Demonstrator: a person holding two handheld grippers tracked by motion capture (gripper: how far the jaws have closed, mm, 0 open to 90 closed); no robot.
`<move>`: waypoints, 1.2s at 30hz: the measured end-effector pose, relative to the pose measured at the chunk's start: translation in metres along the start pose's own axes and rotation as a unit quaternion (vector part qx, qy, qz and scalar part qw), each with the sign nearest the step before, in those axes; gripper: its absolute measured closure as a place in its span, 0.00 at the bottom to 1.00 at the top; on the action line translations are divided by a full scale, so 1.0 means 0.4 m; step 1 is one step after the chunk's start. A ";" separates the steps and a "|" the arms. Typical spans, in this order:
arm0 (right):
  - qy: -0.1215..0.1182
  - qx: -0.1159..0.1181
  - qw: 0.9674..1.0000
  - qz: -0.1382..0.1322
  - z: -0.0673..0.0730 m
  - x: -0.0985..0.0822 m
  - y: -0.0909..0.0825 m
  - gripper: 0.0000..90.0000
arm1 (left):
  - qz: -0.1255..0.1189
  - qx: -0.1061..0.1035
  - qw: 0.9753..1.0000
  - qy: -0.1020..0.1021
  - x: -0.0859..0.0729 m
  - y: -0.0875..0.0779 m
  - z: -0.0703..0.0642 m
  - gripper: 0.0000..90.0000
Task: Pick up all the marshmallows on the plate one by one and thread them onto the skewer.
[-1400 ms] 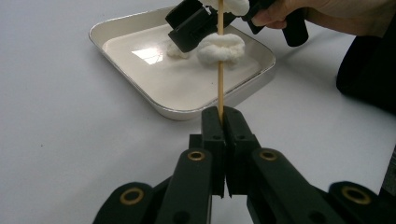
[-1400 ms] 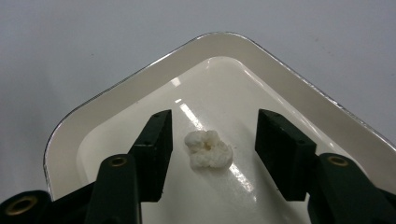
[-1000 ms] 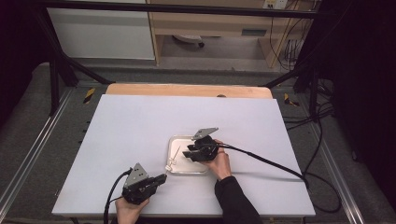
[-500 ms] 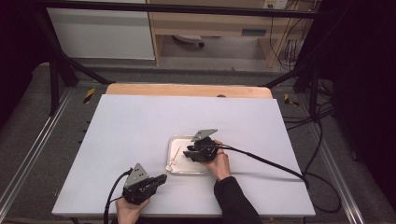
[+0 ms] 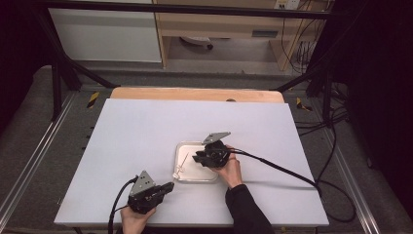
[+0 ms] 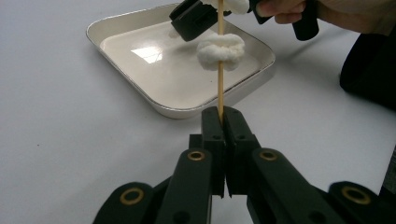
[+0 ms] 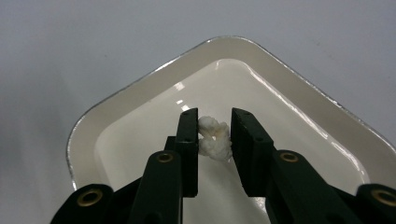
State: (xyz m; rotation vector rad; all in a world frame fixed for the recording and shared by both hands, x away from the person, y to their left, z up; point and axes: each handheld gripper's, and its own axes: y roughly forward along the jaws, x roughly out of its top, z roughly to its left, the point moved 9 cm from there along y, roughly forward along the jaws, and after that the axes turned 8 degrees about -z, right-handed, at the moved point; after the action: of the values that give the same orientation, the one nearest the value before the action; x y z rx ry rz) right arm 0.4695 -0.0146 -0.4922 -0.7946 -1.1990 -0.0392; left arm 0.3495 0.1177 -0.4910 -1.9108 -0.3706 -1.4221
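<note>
Desk: white top with a wooden strip along its far edge; dark room and metal rails around it.
Tray [image 5: 181,176]: shallow white dish, right of centre, nearer the front edge of the desk.
Left gripper [image 6: 223,122]: low at the front edge; jaws clenched on the foot of a thin wooden skewer [image 6: 220,88].
Skewer: leans up over the tray, one white popcorn-like piece [image 6: 220,50] already threaded on it, another near its tip.
Right gripper [image 7: 214,135]: over the tray; jaws have just been closing around a loose white piece [image 7: 213,138], pads touching or nearly so.
Step in hand: likely picking the piece to thread it.
Doing it well: squeeze gently, leave its middle exposed, keep the skewer steady, push straight down the tip.
</note>
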 end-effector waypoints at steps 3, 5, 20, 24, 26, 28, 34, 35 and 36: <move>0.004 0.005 1.000 -0.005 0.006 0.012 -0.017 0.81 | 0.000 0.000 1.000 0.001 0.000 0.000 -0.001 0.98; 0.007 0.008 1.000 -0.008 0.010 0.019 -0.027 0.81 | 0.000 0.000 1.000 0.001 0.000 0.000 -0.002 0.98; 0.032 0.034 0.998 -0.047 0.046 0.071 -0.115 0.82 | -0.003 -0.002 1.000 0.003 0.001 0.003 -0.006 0.98; 0.046 0.043 0.996 -0.069 0.050 0.087 -0.147 0.82 | -0.003 -0.002 1.000 0.004 0.001 0.004 -0.008 0.98; 0.049 0.046 0.995 -0.079 0.050 0.093 -0.162 0.82 | -0.003 -0.003 1.000 0.005 0.001 0.006 -0.009 0.98; 0.053 0.051 0.994 -0.087 0.052 0.099 -0.177 0.82 | -0.003 -0.003 1.000 0.006 0.000 0.008 -0.011 0.98; 0.072 0.067 0.990 -0.106 0.062 0.120 -0.211 0.82 | -0.004 -0.006 1.000 0.008 0.002 0.013 -0.017 0.98; 0.074 0.070 0.989 -0.110 0.064 0.123 -0.216 0.82 | -0.003 -0.006 1.000 0.008 0.002 0.014 -0.018 0.98; 0.075 0.072 0.988 -0.113 0.065 0.126 -0.221 0.82 | -0.003 -0.007 1.000 0.008 0.002 0.014 -0.019 0.98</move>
State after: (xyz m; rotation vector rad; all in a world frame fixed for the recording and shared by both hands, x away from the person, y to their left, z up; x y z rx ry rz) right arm 0.4307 -0.0457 -0.3998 -0.5183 -1.1292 -0.1934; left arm 0.3478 0.1086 -0.4914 -1.9097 -0.3598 -1.4472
